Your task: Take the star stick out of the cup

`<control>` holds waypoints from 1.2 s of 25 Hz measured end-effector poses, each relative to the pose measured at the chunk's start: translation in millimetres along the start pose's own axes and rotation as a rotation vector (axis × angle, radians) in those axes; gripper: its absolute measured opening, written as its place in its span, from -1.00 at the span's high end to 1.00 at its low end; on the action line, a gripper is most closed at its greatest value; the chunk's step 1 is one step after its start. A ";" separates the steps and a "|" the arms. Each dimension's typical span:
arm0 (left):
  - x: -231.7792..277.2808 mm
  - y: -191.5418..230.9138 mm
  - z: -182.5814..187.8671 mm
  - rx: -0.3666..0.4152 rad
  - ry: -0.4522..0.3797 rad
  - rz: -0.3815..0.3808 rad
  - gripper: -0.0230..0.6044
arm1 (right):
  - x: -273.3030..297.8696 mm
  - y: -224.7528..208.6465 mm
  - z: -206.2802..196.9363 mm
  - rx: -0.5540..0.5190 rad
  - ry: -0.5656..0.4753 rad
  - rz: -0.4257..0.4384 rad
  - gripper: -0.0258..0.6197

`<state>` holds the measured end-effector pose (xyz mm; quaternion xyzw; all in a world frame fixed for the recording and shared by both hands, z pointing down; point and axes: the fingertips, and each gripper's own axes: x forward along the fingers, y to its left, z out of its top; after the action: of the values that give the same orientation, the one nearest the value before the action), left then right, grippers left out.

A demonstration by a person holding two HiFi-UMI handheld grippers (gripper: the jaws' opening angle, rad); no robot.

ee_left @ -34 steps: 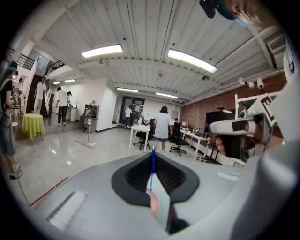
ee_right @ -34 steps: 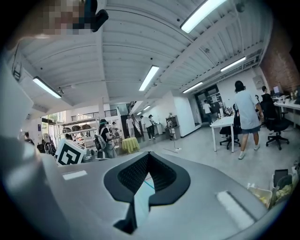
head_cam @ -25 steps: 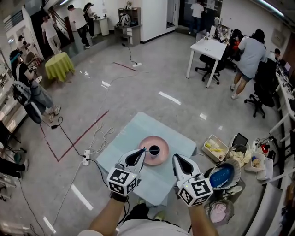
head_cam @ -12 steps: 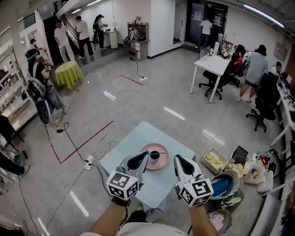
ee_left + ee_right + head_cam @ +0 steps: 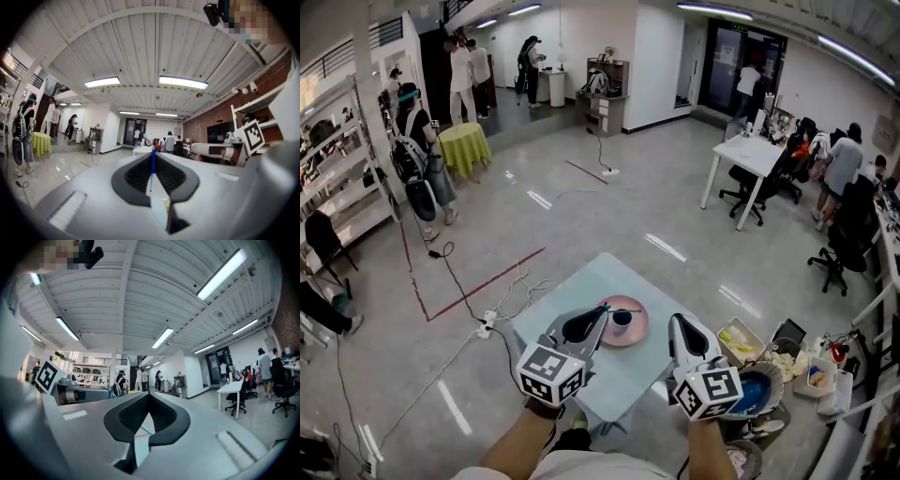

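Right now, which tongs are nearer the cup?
Left. The left tongs are close by the cup on its left, shut on the stick. The right tongs, shut and empty, are further off to its right, past the plate.

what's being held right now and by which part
The left claw pinches the thin blue stick by its shaft, between the claw tips; which end can't be told. The right claw is shut on nothing.

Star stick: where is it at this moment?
In the left gripper view, the blue star stick is clamped between the jaws of the left tool. In the head view, this tool's tips are just left of the cup on the pink plate.
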<state>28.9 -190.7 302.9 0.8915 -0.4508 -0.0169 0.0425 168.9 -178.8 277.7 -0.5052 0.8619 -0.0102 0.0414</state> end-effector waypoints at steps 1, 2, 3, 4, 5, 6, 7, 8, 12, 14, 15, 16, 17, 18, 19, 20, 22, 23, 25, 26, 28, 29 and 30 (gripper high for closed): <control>-2.8 -1.1 2.7 0.000 -0.002 0.003 0.86 | -1.3 1.0 2.4 0.001 -0.002 -0.001 0.90; -4.9 -2.8 4.7 0.001 -0.004 0.005 0.86 | -3.1 1.8 4.9 0.000 -0.005 -0.001 0.90; -6.9 -4.9 6.0 0.001 -0.004 0.006 0.86 | -5.5 2.5 6.9 -0.001 -0.007 -0.003 0.90; -9.0 -7.1 6.5 0.001 -0.004 0.006 0.86 | -7.9 3.6 8.2 -0.002 -0.007 -0.005 0.90; -11.1 -8.9 6.9 0.002 -0.005 0.007 0.86 | -10.0 4.8 8.9 -0.005 -0.005 -0.008 0.90; -12.7 -10.4 7.6 0.004 -0.006 0.008 0.86 | -11.5 6.0 9.6 -0.009 -0.001 -0.009 0.90; -13.6 -11.9 8.7 0.007 -0.008 0.009 0.86 | -12.5 6.7 10.2 -0.014 0.003 -0.010 0.90; -13.9 -13.7 9.5 0.010 -0.009 0.010 0.86 | -13.4 6.9 10.3 -0.019 0.009 -0.009 0.90; -15.9 -19.2 4.3 0.006 0.002 0.016 0.86 | -16.9 6.3 4.0 -0.027 0.041 -0.014 0.90; -18.0 -18.9 0.5 0.000 0.007 0.019 0.86 | -16.9 7.8 1.3 -0.032 0.051 -0.018 0.90; -19.1 -18.1 -0.9 -0.002 0.009 0.020 0.86 | -16.4 9.3 0.6 -0.034 0.053 -0.017 0.90; -20.0 -17.2 -2.0 -0.004 0.010 0.021 0.86 | -15.7 11.1 -0.1 -0.035 0.055 -0.016 0.90; -20.5 -16.3 -2.9 -0.004 0.011 0.022 0.86 | -15.0 12.8 -0.8 -0.037 0.055 -0.013 0.90; -20.7 -15.5 -3.6 -0.004 0.012 0.022 0.86 | -14.4 14.1 -1.6 -0.038 0.056 -0.011 0.90; -20.9 -14.9 -4.2 -0.004 0.012 0.022 0.86 | -14.1 15.1 -2.3 -0.039 0.056 -0.010 0.90; -21.2 -14.4 -4.3 -0.004 0.013 0.023 0.86 | -14.0 15.9 -2.9 -0.039 0.057 -0.009 0.90; -21.8 -13.6 -3.5 -0.004 0.014 0.024 0.86 | -13.9 17.2 -2.6 -0.039 0.057 -0.008 0.90; -21.9 -13.2 -2.6 -0.003 0.014 0.023 0.86 | -13.8 17.5 -1.8 -0.039 0.057 -0.008 0.90; -21.9 -12.8 -0.9 -0.003 0.014 0.021 0.86 | -13.6 17.9 -0.1 -0.039 0.056 -0.009 0.90; -21.9 -12.9 -0.5 -0.003 0.014 0.019 0.86 | -13.7 18.2 0.3 -0.040 0.056 -0.010 0.90; -22.4 -13.9 -1.2 -0.001 0.014 0.015 0.86 | -14.4 18.7 -0.4 -0.041 0.056 -0.012 0.90; -22.4 -14.8 -1.8 0.000 0.014 0.014 0.86 | -15.0 18.7 -1.3 -0.041 0.056 -0.012 0.90; -22.1 -15.7 -2.2 0.001 0.014 0.013 0.86 | -15.6 18.2 -2.2 -0.040 0.057 -0.012 0.90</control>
<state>28.6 -163.5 303.5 0.8886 -0.4563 -0.0102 0.0455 160.4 -156.3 279.7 -0.5108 0.8597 -0.0075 0.0067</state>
